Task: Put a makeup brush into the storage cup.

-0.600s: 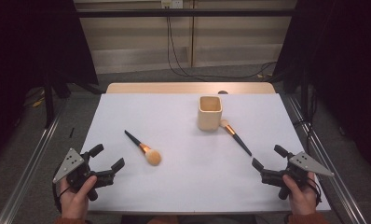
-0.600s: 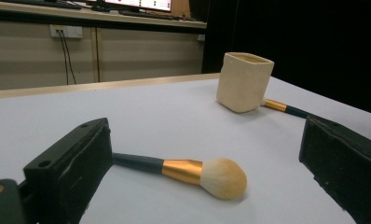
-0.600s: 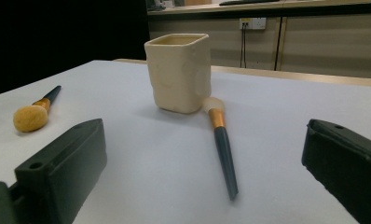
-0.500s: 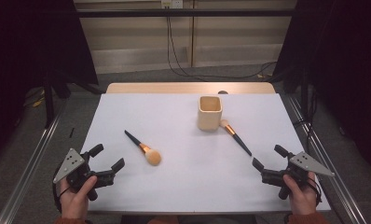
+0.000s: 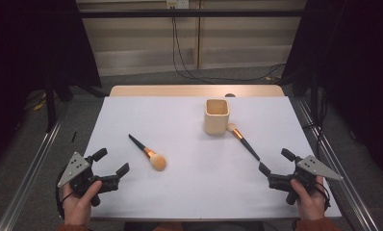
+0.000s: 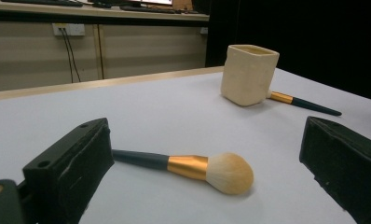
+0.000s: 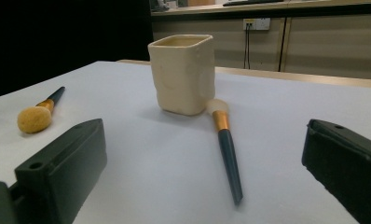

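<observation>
Nothing has shifted over the last half second: your hands, both brushes and the cup sit just where they were, so the work has not really started and neither brush has been approached. Your left gripper [image 5: 109, 162] rests at about 7 o'clock on the white table [image 5: 189, 192], its jaws spread wide with nothing between them; the right gripper [image 5: 276, 161] mirrors it at about 5 o'clock, equally wide and equally empty. The fluffy-headed makeup brush [image 5: 148, 153] lies flat near the left gripper, at about 9 o'clock from the table's middle, handle pointing up and away toward 10 o'clock, and in the left gripper view the brush [image 6: 188, 166] lies straight ahead between the jaws, so it is lined up for a plain forward reach. The slimmer brush [image 5: 243, 141] lies toward 3 o'clock, its pale head touching or just beside the foot of the cream square cup [image 5: 216, 116], its dark handle running down toward your right gripper. The cup stands upright at roughly 1 o'clock; as far as the high view shows, its inside looks empty, though the bottom is in shadow.
</observation>
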